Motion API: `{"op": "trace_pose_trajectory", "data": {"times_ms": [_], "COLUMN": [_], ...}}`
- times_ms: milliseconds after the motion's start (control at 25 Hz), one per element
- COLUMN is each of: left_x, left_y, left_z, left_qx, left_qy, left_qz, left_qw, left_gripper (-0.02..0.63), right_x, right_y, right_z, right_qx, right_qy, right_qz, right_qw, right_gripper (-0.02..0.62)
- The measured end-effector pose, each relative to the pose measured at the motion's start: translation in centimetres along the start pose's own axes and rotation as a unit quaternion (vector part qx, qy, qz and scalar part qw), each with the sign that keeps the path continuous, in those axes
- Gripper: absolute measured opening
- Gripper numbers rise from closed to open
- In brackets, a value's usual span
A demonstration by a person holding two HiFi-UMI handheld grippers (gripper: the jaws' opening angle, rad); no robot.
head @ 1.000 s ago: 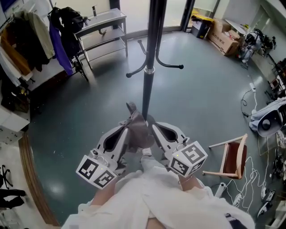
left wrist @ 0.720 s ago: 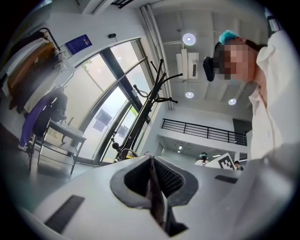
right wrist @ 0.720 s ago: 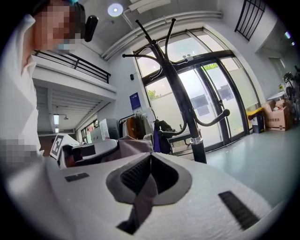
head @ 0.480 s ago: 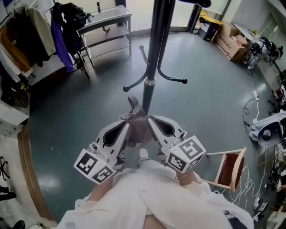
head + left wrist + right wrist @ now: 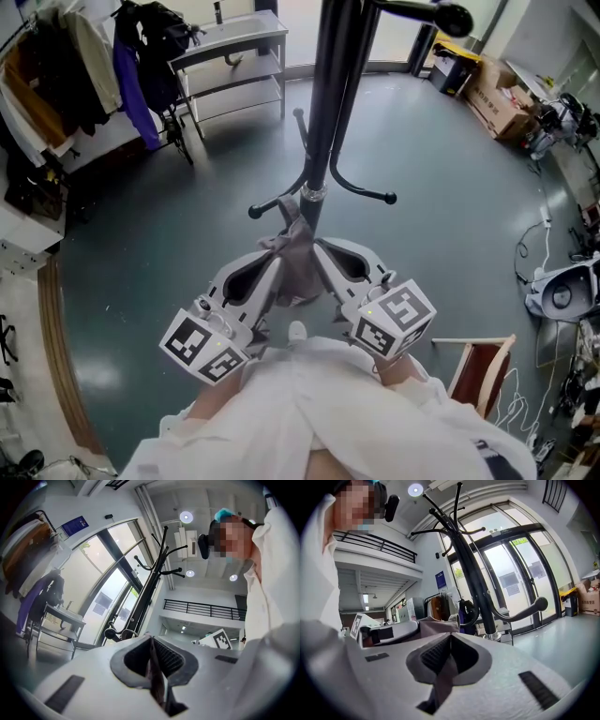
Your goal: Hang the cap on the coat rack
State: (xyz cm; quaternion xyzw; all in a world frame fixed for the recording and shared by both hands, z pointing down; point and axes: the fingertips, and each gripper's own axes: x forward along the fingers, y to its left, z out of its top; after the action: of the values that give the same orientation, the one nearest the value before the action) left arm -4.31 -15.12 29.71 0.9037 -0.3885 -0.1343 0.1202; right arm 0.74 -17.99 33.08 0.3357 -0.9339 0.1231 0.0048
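A grey cap [image 5: 298, 265] hangs bunched between my two grippers, just in front of the black coat rack [image 5: 323, 112]. My left gripper [image 5: 278, 257] is shut on the cap's left side and my right gripper [image 5: 318, 250] is shut on its right side. In the left gripper view a thin fold of cap fabric [image 5: 155, 679] is pinched in the left gripper [image 5: 151, 640], with the coat rack [image 5: 151, 585] rising ahead. In the right gripper view the right gripper [image 5: 450, 637] clamps the cap fabric [image 5: 444, 677], and the rack's pole [image 5: 472, 576] with its curved hooks stands close.
A low ring of hooks [image 5: 366, 194] sticks out from the pole. A metal shelf table [image 5: 234, 47] and hanging clothes [image 5: 66, 75] stand at the back left. Cardboard boxes [image 5: 495, 86] lie at the back right. A wooden chair [image 5: 476, 373] and cables sit at the right.
Both grippers with the cap have come closer to the rack's pole, and an upper hook arm with a ball end now shows at the top of the head view.
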Motion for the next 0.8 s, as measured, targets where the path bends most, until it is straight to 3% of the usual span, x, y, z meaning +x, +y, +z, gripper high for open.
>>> {"op": "trace_pose_trajectory", "data": {"times_ms": [480, 800], "left_x": [1.6, 1.2], "left_y": [1.3, 1.5], "left_z": [-1.2, -0.3], "left_qx": [-0.012, -0.008], "left_qy": [0.008, 0.013], "left_qz": [0.001, -0.015], "left_qw": [0.9999, 0.9998], "left_gripper": [0.026, 0.026], "right_x": [1.0, 1.2], "right_y": [-2.2, -2.7], "right_z": [-1.0, -0.8], "right_qx": [0.021, 0.031], "right_qy": [0.005, 0.001], "right_qz": [-0.003, -0.031], "right_qw": [1.000, 0.999], "right_gripper": [0.003, 0.003]}}
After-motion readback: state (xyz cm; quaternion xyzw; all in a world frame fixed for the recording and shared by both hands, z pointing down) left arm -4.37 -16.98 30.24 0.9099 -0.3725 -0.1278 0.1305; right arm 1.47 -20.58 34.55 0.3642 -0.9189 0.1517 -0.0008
